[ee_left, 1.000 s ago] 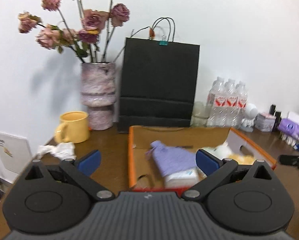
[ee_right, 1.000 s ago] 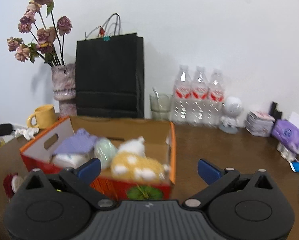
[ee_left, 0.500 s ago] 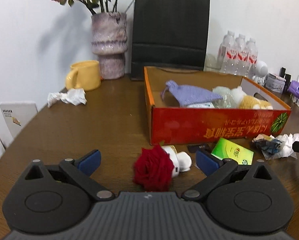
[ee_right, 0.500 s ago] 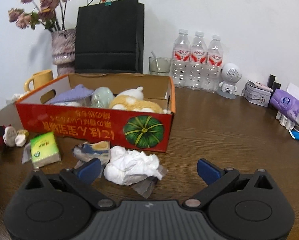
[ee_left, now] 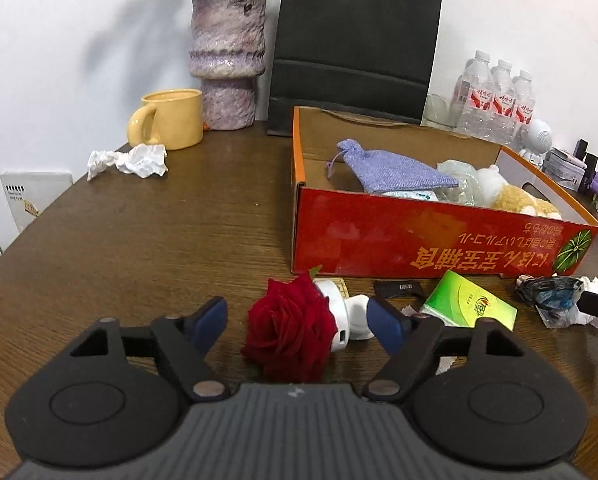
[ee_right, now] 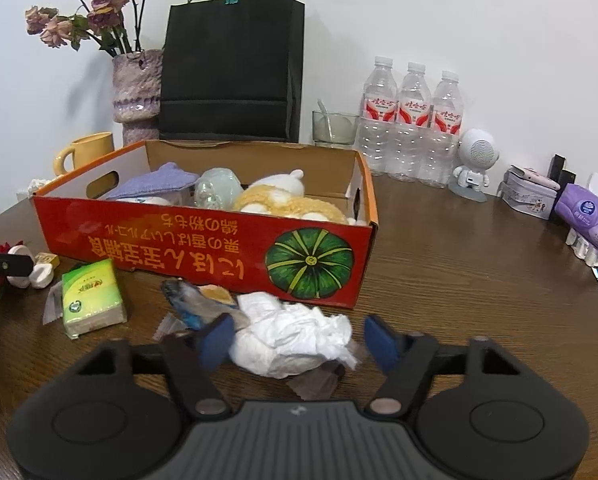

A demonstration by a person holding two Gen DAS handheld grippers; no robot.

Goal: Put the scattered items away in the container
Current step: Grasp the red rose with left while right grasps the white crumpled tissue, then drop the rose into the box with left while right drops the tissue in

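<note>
A red-and-orange cardboard box (ee_left: 419,240) (ee_right: 203,240) stands on the brown table and holds a purple pouch (ee_left: 395,172) and a plush toy (ee_right: 287,204). In front of it lie a red rose (ee_left: 291,332), a white gadget (ee_left: 347,316), a green tissue pack (ee_left: 471,306) (ee_right: 91,298), a blue wrapper (ee_right: 191,300) and a crumpled white tissue (ee_right: 295,336). My left gripper (ee_left: 297,322) is low over the table, jaws closing, with the rose between the pads and not pressed. My right gripper (ee_right: 299,340) is also closing, with the tissue between its pads and a gap on the right.
At the back stand a yellow mug (ee_left: 171,124), a purple vase (ee_left: 227,60), a black paper bag (ee_left: 355,48), water bottles (ee_right: 411,120), a glass (ee_right: 335,128) and a white robot figure (ee_right: 473,168). Another crumpled tissue (ee_left: 131,160) lies far left. A purple tissue pack (ee_right: 587,216) sits right.
Both grippers have sunk toward the table and tipped down. Their jaws have narrowed, the left around the rose and the right around the white tissue.
</note>
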